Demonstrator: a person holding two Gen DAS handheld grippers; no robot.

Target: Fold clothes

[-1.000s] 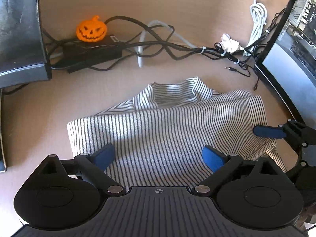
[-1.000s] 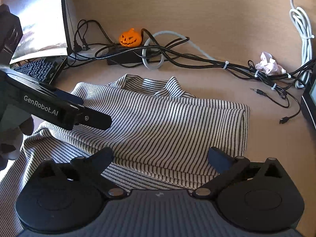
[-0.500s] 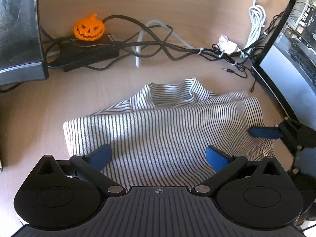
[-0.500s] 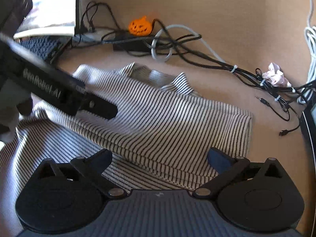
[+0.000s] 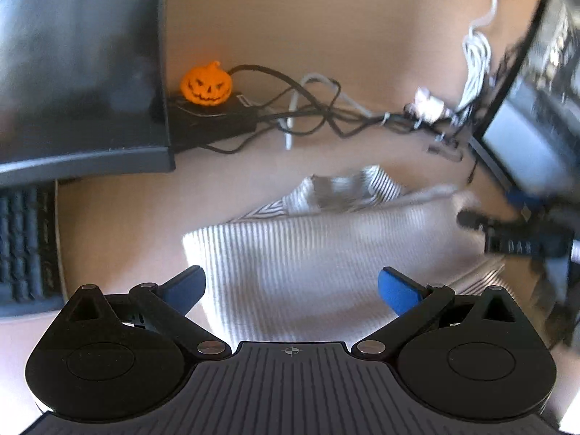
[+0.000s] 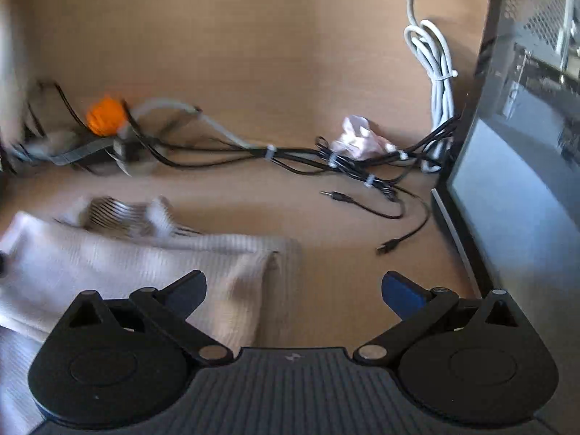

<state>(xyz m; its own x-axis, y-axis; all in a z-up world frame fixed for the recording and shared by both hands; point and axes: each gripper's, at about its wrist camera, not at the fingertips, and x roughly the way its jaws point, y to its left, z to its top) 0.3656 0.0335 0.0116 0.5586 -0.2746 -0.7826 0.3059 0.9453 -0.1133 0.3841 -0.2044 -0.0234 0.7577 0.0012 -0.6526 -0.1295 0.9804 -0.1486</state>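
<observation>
A black-and-white striped top (image 5: 311, 253) lies folded on the tan desk, collar toward the back. My left gripper (image 5: 291, 288) is open and empty, over the garment's near left part. My right gripper (image 6: 293, 290) is open and empty, above the garment's right folded edge (image 6: 268, 279) and the bare desk beside it. The right gripper also shows blurred at the right of the left wrist view (image 5: 514, 232), over the garment's right end.
An orange pumpkin figure (image 5: 206, 84) sits on a black power brick among tangled cables (image 5: 326, 116) at the back. A monitor (image 5: 79, 69) and keyboard (image 5: 25, 243) stand left. Another monitor (image 6: 514, 188), a white cable coil (image 6: 436, 72) and crumpled paper (image 6: 359, 137) are right.
Both grippers have swung apart and pulled back: the left view turned left, showing the keyboard, and the right view turned right, off the garment's middle. The garment lies as before.
</observation>
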